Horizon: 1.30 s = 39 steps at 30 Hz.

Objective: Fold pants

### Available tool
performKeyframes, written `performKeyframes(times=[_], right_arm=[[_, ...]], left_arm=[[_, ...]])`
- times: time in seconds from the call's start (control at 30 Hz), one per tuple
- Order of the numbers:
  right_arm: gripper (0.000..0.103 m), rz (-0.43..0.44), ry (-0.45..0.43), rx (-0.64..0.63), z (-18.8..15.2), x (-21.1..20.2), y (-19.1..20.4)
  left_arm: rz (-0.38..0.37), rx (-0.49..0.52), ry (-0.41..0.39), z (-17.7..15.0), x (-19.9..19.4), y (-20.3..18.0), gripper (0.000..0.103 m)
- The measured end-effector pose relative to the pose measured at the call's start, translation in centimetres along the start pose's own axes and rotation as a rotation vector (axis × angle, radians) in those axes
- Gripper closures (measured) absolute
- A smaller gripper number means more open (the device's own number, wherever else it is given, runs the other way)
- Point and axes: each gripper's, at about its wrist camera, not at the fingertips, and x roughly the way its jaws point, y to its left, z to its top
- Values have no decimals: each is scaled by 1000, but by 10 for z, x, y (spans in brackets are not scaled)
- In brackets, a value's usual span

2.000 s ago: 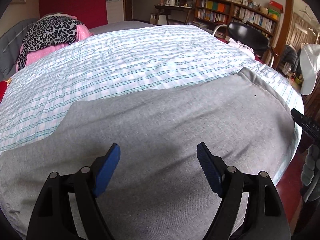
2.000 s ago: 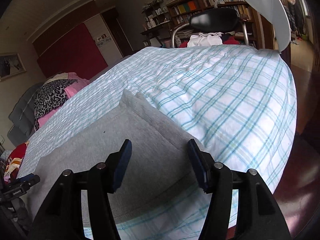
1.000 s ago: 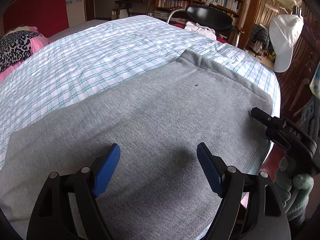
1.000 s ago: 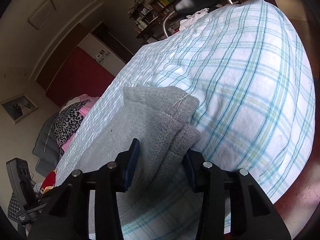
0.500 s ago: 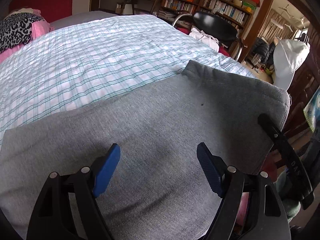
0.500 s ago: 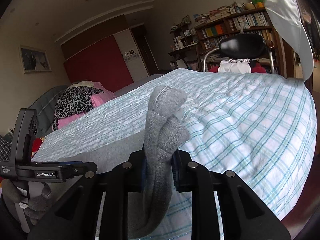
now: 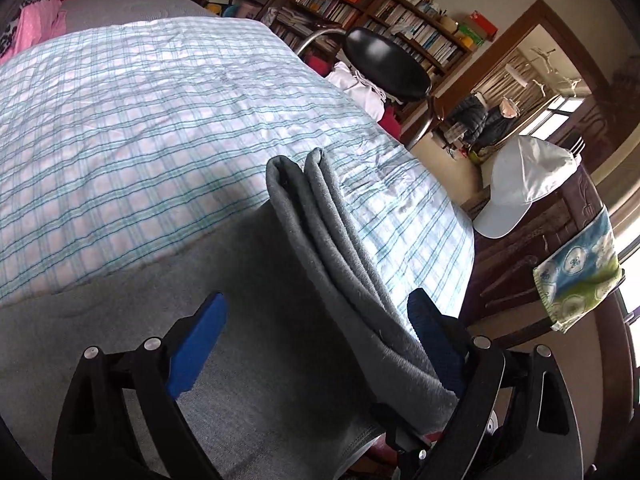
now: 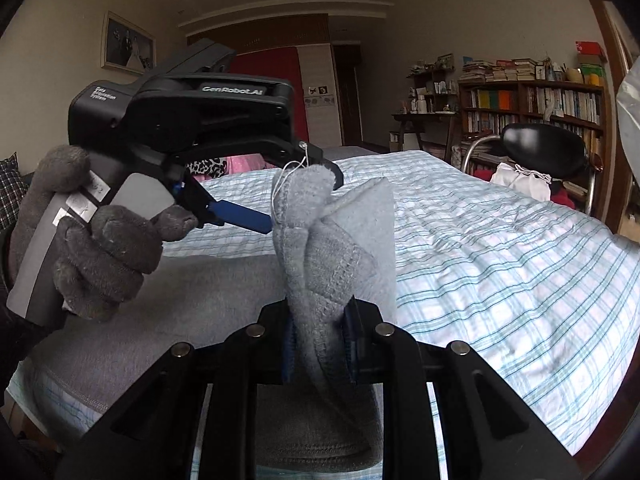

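Bookshelves [image 8: 532, 104] and chair [image 8: 544, 156] beyond plaid-sheeted bed [image 8: 500, 248].

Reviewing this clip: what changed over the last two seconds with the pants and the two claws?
The right claw went from open above the pants' corner to shut on it, then lifted that bunched end off the bed. The left claw swung toward the raised fold, which now stands between its blue pads; it is open. The rest of the pants stayed flat on the bed.
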Motion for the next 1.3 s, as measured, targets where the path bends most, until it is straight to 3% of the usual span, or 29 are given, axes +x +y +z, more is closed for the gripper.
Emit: performKeyframes(times=[0.27,0.33,0.4,0.5,0.9,1.3], right_arm=[[83,28,19,-69,-6,6,12],[83,31,22,-68,-7,7,13],[83,32,22,-62,-7,6,12],[83,34,24,-55,-2,11,7],[83,133,-1,-69,7,10,11],[83,290,41,-150,-1,18,47]], left_arm=[[-3,26,69,8,34,-4,14],[13,35,84,6,37,-3,31],[37,37,101,5,40,-1,62],[26,9,99,4,38,8,78],[85,63,-38,-11,-19,4,83],[163,-3,-169,-59,-91,46,83]])
